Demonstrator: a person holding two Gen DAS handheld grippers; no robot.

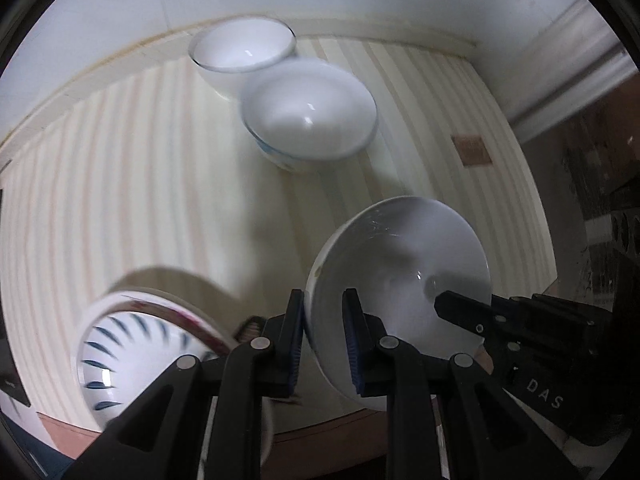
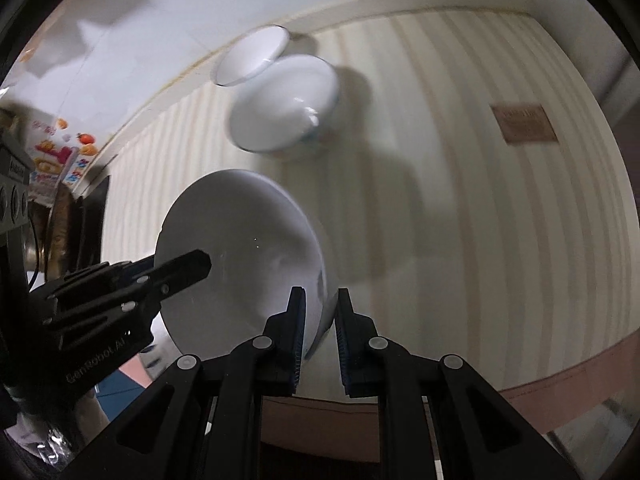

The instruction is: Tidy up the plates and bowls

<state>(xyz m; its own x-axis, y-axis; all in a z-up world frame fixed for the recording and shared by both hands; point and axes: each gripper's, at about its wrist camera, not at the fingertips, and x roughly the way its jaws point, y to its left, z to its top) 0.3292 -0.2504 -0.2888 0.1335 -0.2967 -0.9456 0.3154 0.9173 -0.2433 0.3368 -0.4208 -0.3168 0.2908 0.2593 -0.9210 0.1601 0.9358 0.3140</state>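
A: Which step is this?

B: A carry, I'd judge. The white bowl [image 1: 400, 280] is up off the striped table [image 1: 140, 168], tipped on its side, with both tongs on its rim. The left tongs [image 1: 323, 344] are narrowed onto the rim on one side, and the right tongs [image 2: 319, 336] pinch the opposite edge.

A: Where to next?

B: Probably the two bowls beyond it, the near bowl [image 1: 308, 114] touching the far bowl [image 1: 242, 50] by the wall. The held bowl needs levelling first, then lowering into one of them, both grips letting go together.

A: Do the views differ?

B: The left view alone shows a blue-patterned bowl [image 1: 132, 356] to the left of the held bowl, at the table edge. The right view alone shows colourful packaging [image 2: 56, 160] left of it. A brown label [image 2: 524, 124] lies on the cloth to its right.
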